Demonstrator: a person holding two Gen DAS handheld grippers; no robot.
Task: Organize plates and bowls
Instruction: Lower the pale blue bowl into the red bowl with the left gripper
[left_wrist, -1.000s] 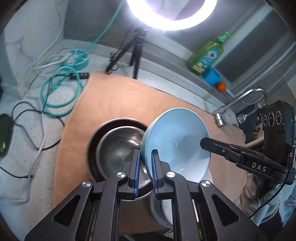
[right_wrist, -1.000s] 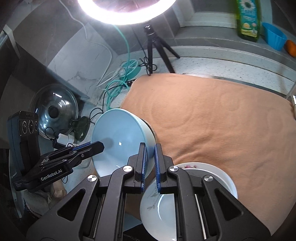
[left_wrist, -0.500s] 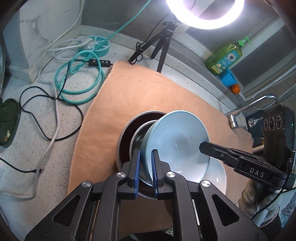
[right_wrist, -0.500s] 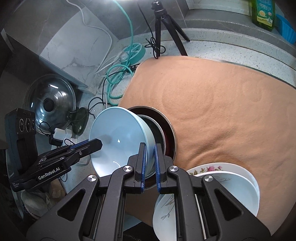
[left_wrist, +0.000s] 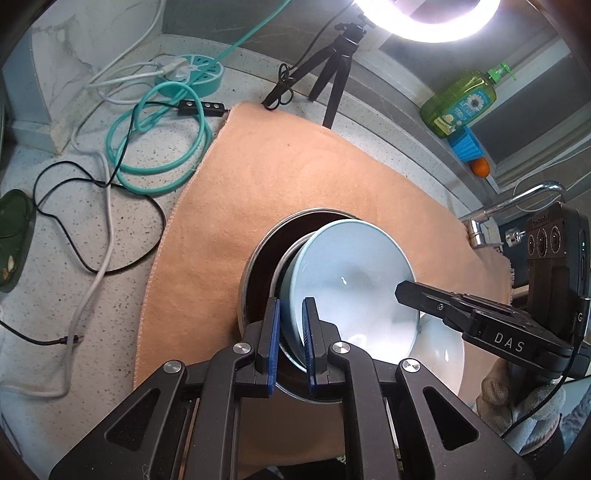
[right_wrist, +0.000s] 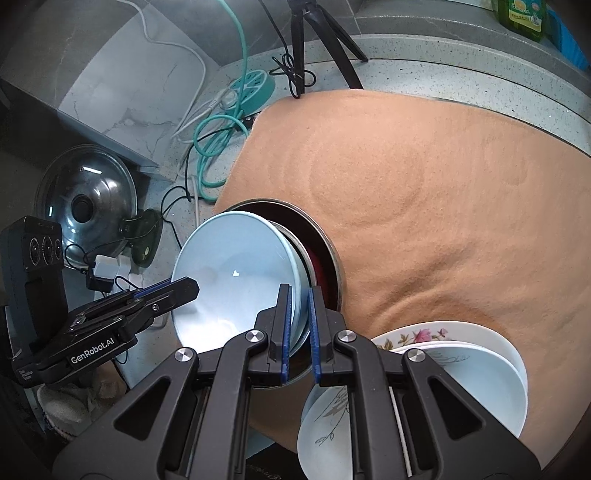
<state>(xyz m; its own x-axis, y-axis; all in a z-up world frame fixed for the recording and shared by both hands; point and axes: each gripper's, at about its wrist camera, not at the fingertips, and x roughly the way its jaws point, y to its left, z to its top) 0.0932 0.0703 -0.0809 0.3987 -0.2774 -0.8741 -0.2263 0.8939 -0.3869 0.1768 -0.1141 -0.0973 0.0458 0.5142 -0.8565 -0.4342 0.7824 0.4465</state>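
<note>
At centre frame, the light blue bowl (left_wrist: 347, 280) tilts into the nested steel bowls (left_wrist: 258, 273). Left gripper (left_wrist: 290, 332) and right gripper (right_wrist: 298, 325) each pinch its rim. Glazed ceramic looks slippery and breakable; opposite-rim holds suit it.

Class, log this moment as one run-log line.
left gripper: shut on blue bowl | right gripper: shut on blue bowl | bowl tilted over nested steel bowls | plates beside

We are seeing a glossy pale-blue ceramic bowl (left_wrist: 351, 273) gleaming (smoothly glazed) against a matt, fuzzy peach cloth mat (left_wrist: 280, 170).
</note>
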